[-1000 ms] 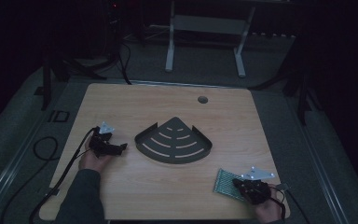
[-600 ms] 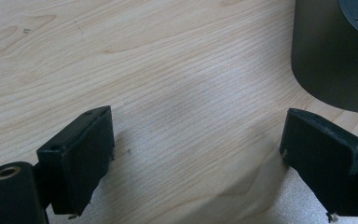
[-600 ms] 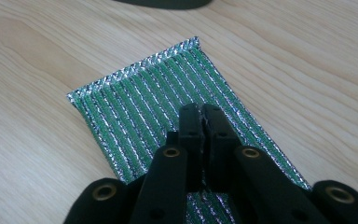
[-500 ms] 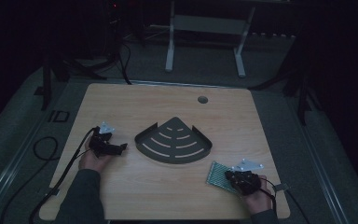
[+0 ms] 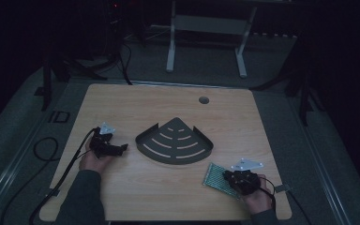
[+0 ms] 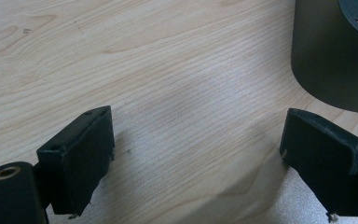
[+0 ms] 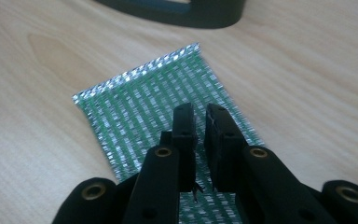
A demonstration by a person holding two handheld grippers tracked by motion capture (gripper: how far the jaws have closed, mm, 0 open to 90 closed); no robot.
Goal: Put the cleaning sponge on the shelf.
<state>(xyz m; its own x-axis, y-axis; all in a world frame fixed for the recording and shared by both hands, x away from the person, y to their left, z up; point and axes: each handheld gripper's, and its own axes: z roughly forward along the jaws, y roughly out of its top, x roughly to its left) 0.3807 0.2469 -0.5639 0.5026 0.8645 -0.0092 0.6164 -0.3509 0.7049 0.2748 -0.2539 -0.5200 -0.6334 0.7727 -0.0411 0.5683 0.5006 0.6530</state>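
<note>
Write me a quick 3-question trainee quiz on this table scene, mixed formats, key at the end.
1. True or false: the left gripper has its fingers shut on the dark corner shelf.
2. Where does the green-and-silver mesh pad lie? A: inside the shelf. B: flat on the table, at the shelf's near right side. C: beside the round hole.
3. Which lies closer to the round hole, the shelf or the pad?

Key
1. False: the fingers stand wide apart over bare wood, with the shelf off to one side.
2. B
3. The shelf
</note>
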